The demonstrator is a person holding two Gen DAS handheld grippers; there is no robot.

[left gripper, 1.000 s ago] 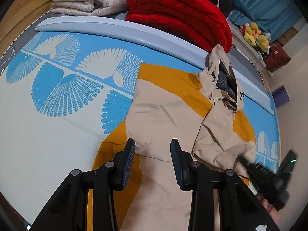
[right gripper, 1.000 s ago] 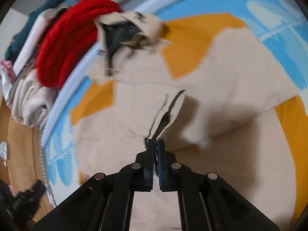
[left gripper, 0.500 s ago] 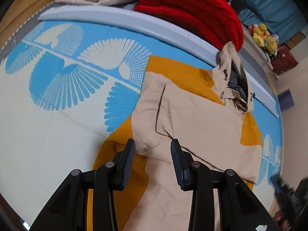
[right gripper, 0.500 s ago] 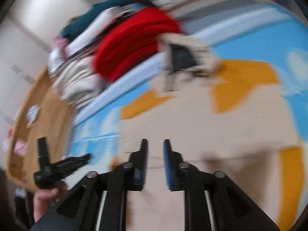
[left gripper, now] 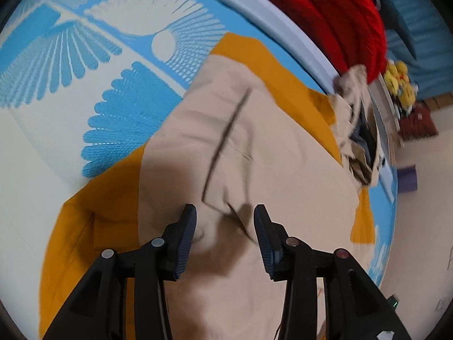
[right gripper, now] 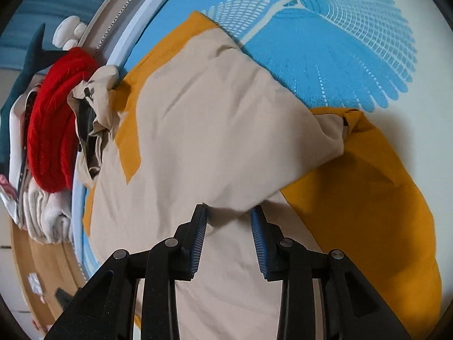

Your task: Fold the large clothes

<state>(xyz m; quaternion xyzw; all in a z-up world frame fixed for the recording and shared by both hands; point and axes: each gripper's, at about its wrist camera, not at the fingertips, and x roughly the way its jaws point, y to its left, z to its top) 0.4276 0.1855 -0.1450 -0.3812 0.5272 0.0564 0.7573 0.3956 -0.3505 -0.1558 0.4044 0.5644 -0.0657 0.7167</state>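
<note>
The left gripper (left gripper: 225,219) hangs with jaws opening over a wrinkled fold of the beige-and-orange jacket (left gripper: 277,170), which spreads ahead toward the red blanket (left gripper: 325,8), while the right gripper (right gripper: 229,215), jaws also opening, straddles a folded sleeve (right gripper: 226,141) without pinching it.

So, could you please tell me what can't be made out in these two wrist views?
- Left wrist view: the hood of the beige jacket is motion-blurred, so its details are unclear.
- Both views: the jacket's near hem is hidden behind the left gripper and right gripper.
- Right wrist view: the small items on the wooden floor are too small to identify.
</note>
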